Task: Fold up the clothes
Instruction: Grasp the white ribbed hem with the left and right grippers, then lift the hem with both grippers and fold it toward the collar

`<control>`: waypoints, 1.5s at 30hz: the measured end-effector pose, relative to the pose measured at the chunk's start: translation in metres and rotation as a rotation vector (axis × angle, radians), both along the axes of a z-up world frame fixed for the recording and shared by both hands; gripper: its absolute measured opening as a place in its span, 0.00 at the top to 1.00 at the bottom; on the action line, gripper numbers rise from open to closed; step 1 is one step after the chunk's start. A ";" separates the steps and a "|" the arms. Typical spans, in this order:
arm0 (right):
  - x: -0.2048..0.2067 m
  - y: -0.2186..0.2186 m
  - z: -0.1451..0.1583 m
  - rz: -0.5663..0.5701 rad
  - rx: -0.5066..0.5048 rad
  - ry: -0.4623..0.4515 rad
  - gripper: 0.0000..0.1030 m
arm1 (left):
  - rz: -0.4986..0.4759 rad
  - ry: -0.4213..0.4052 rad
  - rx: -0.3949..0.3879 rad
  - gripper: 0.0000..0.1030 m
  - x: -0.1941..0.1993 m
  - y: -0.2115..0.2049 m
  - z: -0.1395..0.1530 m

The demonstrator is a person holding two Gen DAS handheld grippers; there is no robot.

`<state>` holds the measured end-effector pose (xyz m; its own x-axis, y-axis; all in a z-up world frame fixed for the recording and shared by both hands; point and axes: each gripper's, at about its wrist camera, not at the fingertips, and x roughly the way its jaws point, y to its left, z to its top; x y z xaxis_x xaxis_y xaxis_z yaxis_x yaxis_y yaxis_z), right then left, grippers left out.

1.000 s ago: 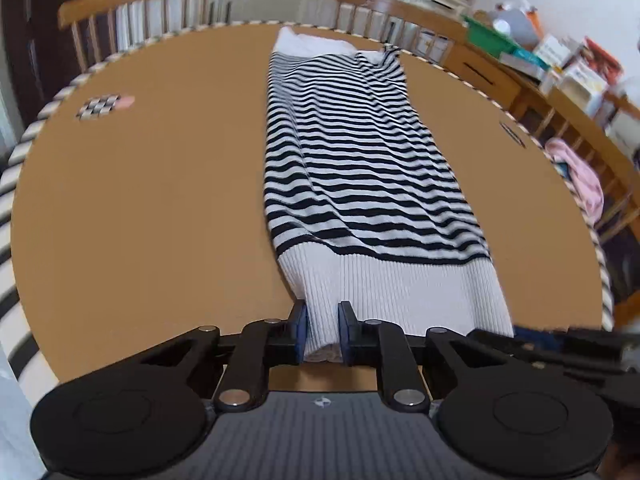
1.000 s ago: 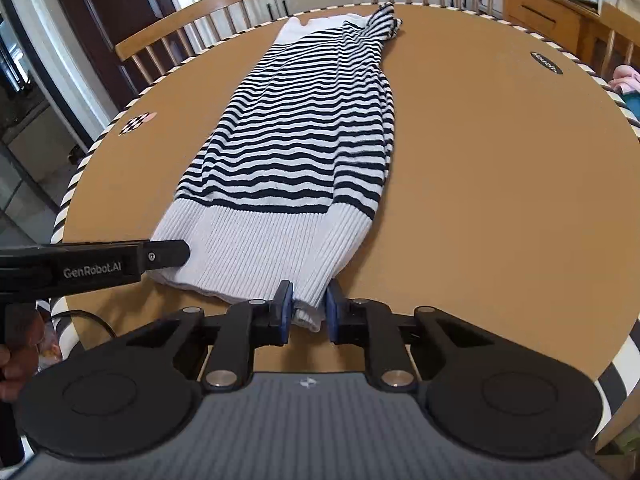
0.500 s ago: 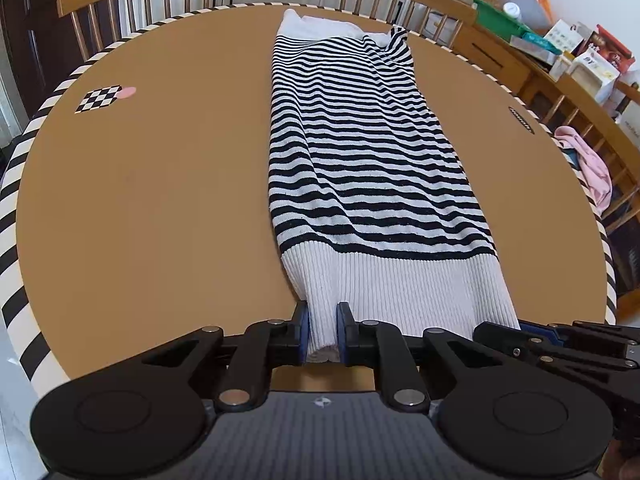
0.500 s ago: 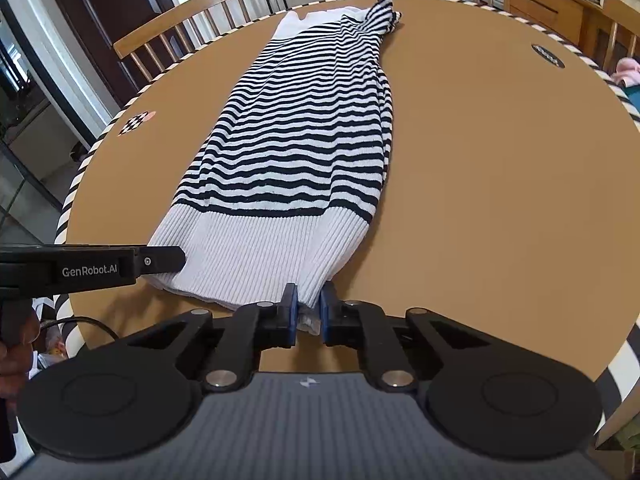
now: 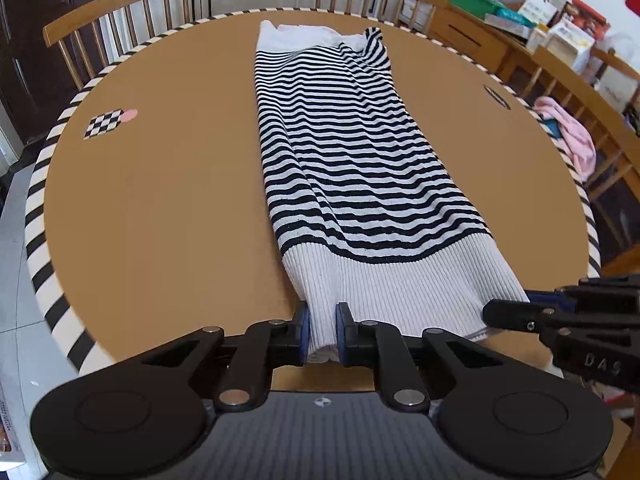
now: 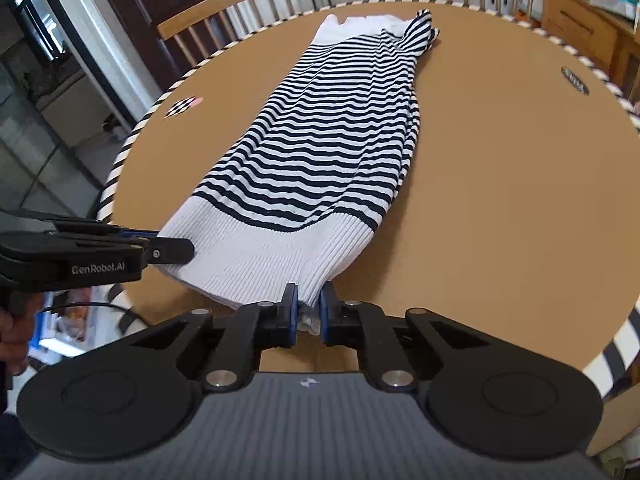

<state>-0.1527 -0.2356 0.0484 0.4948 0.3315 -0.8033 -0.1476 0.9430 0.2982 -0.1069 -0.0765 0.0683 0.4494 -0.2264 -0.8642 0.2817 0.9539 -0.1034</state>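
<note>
Sweater (image 5: 352, 168): ribbed knit, black-and-white stripes, plain white hem; folded into a long narrow strip running away from both grippers. Left hand-held gripper (image 5: 322, 334) clamped on the hem's left corner; right hand-held gripper (image 6: 308, 314) clamped on its right corner. Hem now raised slightly higher than before. Surface (image 5: 168, 200): round, brown, stripe-edged; wooden chairs (image 5: 120, 4) beyond.

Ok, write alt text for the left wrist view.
The left tool pinches the near left corner of a black-and-white striped sweater's white ribbed hem; the garment lies lengthwise on a round brown table. The right tool grips the hem's other corner, with wooden chairs behind.
</note>
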 end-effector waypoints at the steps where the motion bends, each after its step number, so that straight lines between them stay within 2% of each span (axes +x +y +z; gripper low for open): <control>1: -0.004 -0.001 0.002 -0.005 0.006 0.012 0.90 | -0.005 0.009 0.000 0.87 -0.005 0.001 0.002; 8: -0.027 -0.008 0.021 -0.029 0.054 0.063 0.90 | -0.032 0.042 -0.001 0.87 -0.021 0.003 0.021; 15: 0.013 -0.027 0.074 0.007 0.109 -0.043 0.90 | -0.003 -0.020 -0.039 0.87 0.003 -0.003 0.069; 22: 0.102 -0.053 0.125 -0.019 0.165 -0.087 0.90 | 0.065 -0.017 -0.067 0.87 0.105 -0.009 0.119; 27: 0.186 -0.059 0.135 -0.047 0.145 -0.077 0.90 | 0.105 0.006 -0.074 0.87 0.193 -0.017 0.140; 32: 0.266 -0.069 0.118 -0.147 0.181 -0.014 0.90 | 0.160 0.059 -0.092 0.87 0.287 -0.030 0.130; 35: 0.309 -0.075 0.100 -0.185 0.188 0.037 0.90 | 0.206 0.122 -0.123 0.87 0.340 -0.029 0.116; 42: 0.387 -0.079 0.047 -0.273 0.177 0.143 0.90 | 0.330 0.264 -0.188 0.87 0.446 -0.022 0.061; 45: 0.420 -0.081 0.024 -0.308 0.172 0.188 0.90 | 0.370 0.293 -0.185 0.87 0.478 -0.024 0.033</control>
<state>0.2675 -0.3164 0.0722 0.4418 0.3279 -0.8350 0.2062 0.8688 0.4502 0.3710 -0.1007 0.1014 0.2728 -0.2594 -0.9264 -0.1382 0.9424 -0.3046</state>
